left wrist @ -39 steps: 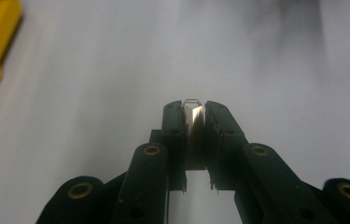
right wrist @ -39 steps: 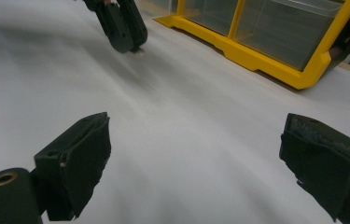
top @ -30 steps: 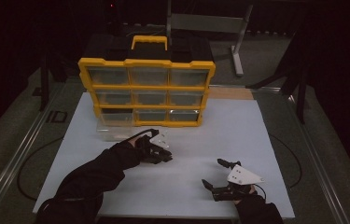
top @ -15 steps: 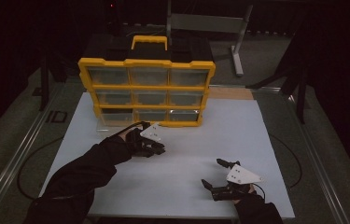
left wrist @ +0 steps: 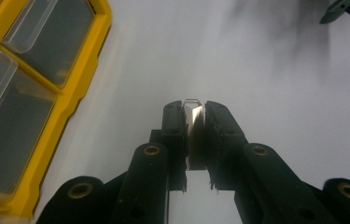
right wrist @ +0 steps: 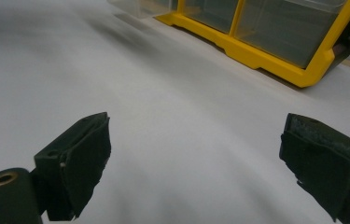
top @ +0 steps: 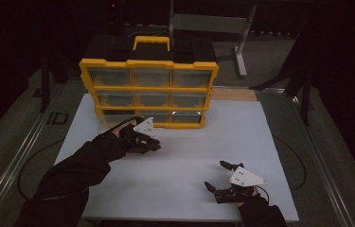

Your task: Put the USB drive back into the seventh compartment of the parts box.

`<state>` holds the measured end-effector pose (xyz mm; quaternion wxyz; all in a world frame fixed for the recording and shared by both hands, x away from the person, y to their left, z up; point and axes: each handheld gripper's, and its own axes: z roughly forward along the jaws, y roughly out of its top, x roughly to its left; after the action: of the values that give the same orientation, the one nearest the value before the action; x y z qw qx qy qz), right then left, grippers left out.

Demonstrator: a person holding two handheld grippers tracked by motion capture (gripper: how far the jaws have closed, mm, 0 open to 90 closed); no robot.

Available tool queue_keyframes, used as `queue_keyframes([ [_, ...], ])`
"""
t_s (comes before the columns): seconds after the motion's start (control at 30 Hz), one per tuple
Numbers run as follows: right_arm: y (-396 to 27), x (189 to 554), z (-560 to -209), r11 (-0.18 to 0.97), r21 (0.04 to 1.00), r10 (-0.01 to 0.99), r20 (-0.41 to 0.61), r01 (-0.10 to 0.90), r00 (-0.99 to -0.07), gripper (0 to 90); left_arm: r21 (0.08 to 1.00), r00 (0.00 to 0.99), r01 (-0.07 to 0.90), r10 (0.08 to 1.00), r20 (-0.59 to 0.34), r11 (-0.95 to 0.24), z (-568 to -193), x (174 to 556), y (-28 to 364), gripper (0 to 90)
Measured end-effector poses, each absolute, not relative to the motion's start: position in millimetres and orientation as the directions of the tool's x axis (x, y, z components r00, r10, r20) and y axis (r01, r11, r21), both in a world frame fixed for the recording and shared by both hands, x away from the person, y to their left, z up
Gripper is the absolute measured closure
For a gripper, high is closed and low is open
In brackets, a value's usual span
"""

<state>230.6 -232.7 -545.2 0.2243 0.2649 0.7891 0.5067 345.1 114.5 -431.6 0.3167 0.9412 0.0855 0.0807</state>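
Since the frame 1 second back, the left claw (top: 152,143) has travelled from mid-bench toward the yellow organizer (top: 149,92) and lifted slightly; right claw (top: 220,178) unchanged in place.

Left claw: clenched on a small metal clip (left wrist: 194,135), a thin shiny piece held upright between the 2 pads, its bent top edge poking just above the fingertips. The clip is off the bench (top: 189,156), carried in the claw. In the left gripper view the organizer lies to the left of the claw, near but not touching; clear drawer fronts visible.

In the high view the left claw sits just in front of the organizer's bottom row, below the 2nd drawer.

Right claw: released, jaws wide apart, nothing between them, low over the white bench at its near right. The organizer stands well ahead of it.
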Motion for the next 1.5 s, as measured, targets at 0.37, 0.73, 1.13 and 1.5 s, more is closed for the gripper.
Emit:
queue_keyframes([
  [0.37,-232.4,230.3,-545.5,0.349,0.918,0.643,-0.089,0.188,-0.761,9.0,0.615,0.960,0.146,0.261,0.100,-0.774,-418.8,349.7,137.4,79.8],
  [0.73,-231.8,230.3,-545.3,0.353,0.917,0.643,-0.093,0.186,-0.760,8.9,0.635,0.939,0.194,0.329,0.101,-0.748,-410.2,354.6,162.4,79.8],
  [1.13,-231.5,230.0,-545.8,0.358,0.915,0.642,-0.098,0.184,-0.761,9.0,0.643,0.914,0.237,0.391,0.105,-0.728,-396.8,363.3,183.6,79.8],
  [1.5,-231.7,229.9,-545.6,0.356,0.916,0.643,-0.096,0.186,-0.760,9.0,0.655,0.873,0.303,0.477,0.100,-0.693,-389.8,376.6,199.9,79.8],
])
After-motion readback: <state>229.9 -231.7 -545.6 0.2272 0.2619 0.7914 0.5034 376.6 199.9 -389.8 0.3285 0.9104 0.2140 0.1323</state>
